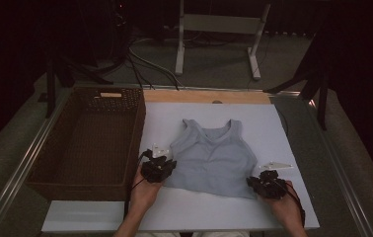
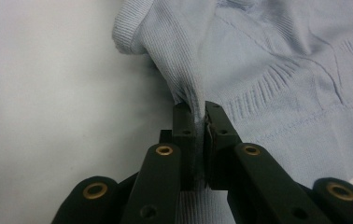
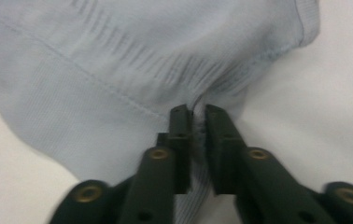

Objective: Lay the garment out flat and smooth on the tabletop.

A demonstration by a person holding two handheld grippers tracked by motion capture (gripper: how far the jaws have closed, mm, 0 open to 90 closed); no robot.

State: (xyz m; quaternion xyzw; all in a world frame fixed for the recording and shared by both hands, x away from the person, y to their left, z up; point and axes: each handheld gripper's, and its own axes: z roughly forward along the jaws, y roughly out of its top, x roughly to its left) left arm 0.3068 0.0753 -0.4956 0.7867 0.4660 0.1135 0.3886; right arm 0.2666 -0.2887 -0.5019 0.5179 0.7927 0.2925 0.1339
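A light blue sleeveless knit top [image 1: 213, 157] lies flat on the white board [image 1: 273, 128], neck away from me. My left gripper [image 1: 161, 165] is shut on its lower left hem corner; in the left gripper view the fabric [image 2: 258, 60] is pinched between the jaws [image 2: 198, 109] and pulled up into a ridge. At the lower right hem corner, my right gripper [image 1: 262, 181] is shut on the cloth; the right gripper view shows the ribbed hem [image 3: 118, 79] gathered into its jaws [image 3: 197, 112].
A brown wicker basket [image 1: 56, 170] with nothing visible in it stands left of the board, close to my left hand. A wooden strip [image 1: 204, 96] runs along the board's far edge. Beyond the table are cables and a white frame [image 1: 219, 29] on the floor.
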